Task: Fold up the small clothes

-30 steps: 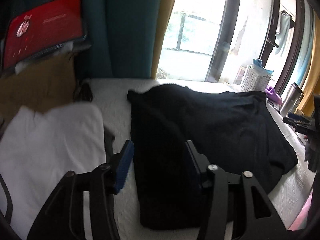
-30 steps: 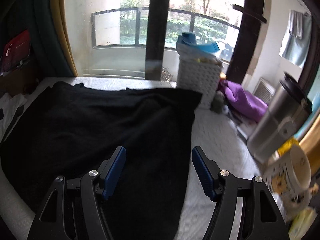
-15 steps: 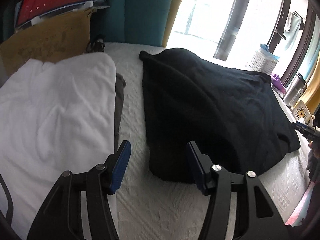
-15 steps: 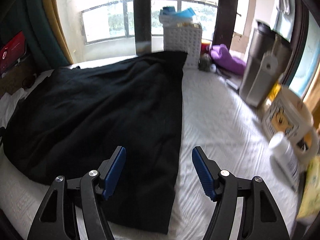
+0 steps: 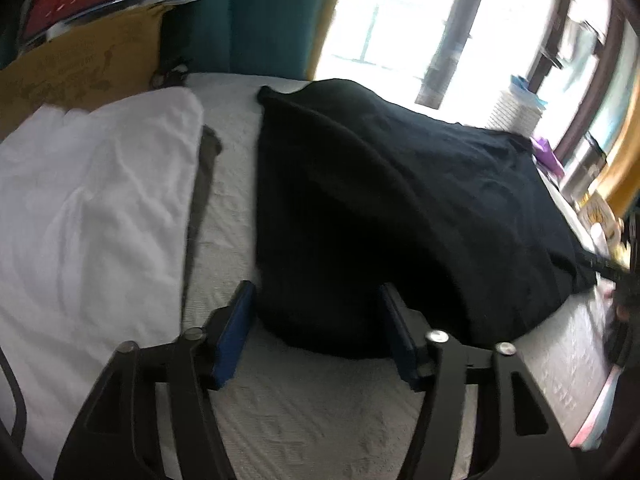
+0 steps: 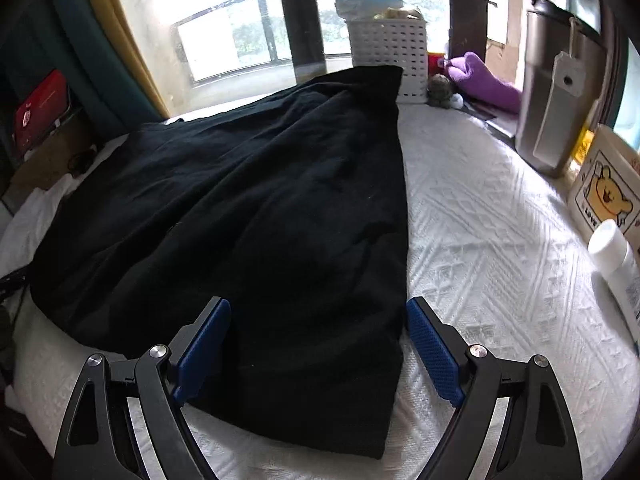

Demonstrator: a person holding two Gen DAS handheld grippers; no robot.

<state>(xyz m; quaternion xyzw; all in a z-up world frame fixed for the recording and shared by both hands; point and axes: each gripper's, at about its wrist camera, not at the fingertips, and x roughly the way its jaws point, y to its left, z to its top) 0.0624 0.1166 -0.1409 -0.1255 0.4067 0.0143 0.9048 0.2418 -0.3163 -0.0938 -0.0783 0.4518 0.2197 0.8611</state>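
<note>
Rumpled black garment [image 6: 256, 208], seemingly half-folded; left hand-held gripper [image 5: 316, 300] closing, right [image 6: 318, 316] opening, both ungripped.

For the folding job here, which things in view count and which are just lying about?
Part of the job:
black garment
left gripper, closing, garment corner between its fingers
right gripper, opening, garment edge between its fingers

Lying about:
white cloth
white basket
purple cloth
steel flask
white bottle

A bed with a white quilted cover [image 6: 492, 240] fills both views. On it lies a black garment [image 6: 248, 208], spread flat in the middle. At the left of the left wrist view lies a white cloth [image 5: 92, 200], with a grey piece [image 5: 202, 184] under its edge.
</note>
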